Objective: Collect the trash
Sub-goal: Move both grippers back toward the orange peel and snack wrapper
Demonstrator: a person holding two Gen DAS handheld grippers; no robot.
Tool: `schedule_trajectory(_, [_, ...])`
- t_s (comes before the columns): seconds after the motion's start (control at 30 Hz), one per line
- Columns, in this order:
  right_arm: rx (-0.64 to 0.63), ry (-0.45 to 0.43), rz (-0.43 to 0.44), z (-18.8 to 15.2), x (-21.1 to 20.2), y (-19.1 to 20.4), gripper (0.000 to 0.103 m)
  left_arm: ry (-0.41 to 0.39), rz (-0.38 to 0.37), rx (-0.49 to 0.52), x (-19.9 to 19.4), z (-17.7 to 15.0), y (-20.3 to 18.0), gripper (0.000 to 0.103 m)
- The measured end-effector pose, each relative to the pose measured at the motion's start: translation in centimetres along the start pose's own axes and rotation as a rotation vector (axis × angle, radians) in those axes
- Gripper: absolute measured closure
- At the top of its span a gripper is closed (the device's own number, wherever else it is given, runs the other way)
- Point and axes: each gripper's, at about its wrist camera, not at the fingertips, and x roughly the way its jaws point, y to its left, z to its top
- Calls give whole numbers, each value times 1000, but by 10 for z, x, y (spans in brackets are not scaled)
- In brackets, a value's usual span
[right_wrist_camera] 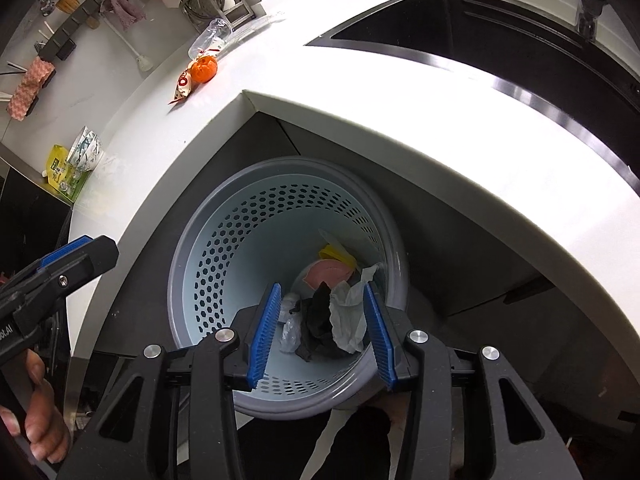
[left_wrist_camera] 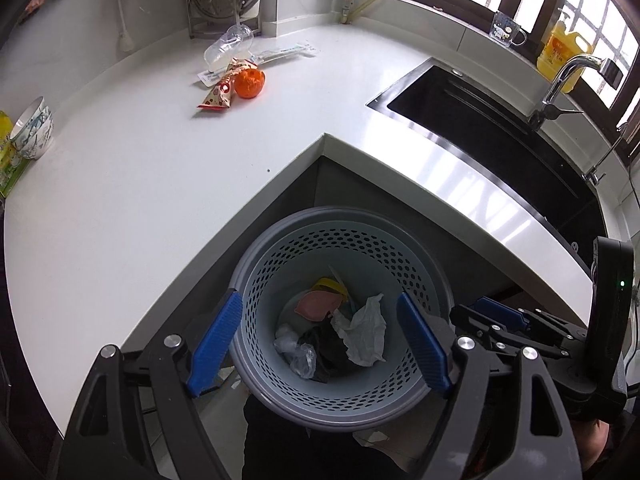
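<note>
Both the left gripper (left_wrist_camera: 320, 322) and right gripper (right_wrist_camera: 322, 330) hang empty, jaws apart, over the perforated wastebasket (left_wrist_camera: 436, 276) below the worktop's (left_wrist_camera: 160, 184) inner corner

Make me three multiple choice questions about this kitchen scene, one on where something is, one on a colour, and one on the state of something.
1. Where does the perforated bin stand?
A. In the sink
B. On the floor in the inner corner of the counter
C. On the counter

2. What colour is the peel on the counter?
A. Orange
B. Green
C. Purple

3. How do the left gripper and right gripper stand?
A. Both clamp white paper
B. One holds the bin's rim
C. Both open and empty above the bin

Answers:
1 B, the bin sits below the counter edge, in its corner.
2 A, it is bright orange beside a red and white wrapper.
3 C, nothing lies between either pair of blue pads; the crumpled paper lies down inside the bin.
</note>
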Motion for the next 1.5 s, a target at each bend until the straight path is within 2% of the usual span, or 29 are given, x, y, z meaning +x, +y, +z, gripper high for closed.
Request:
schedule_trajectory(0.33, [-23,-3,16,12,-15,27,59,-83,35,-13,-40,35,19,21])
schedule_trajectory(0.73, [-62,-75,14,65,-15,77,54,-123,66,-21,-50,77,65,10])
schedule_trajectory(1.1, [-89,-102,-4,112,6,122,43,-113,67,-57,-27,112,119,6])
schedule_trajectory(1.33, [-81,-140,-29,147,29,143,42,-146,79,-71,-11,134,158,6])
schedule_trajectory(1.5, [-65,-153,-46,173,53,154,42,-138,83,-42,10,153,179,6])
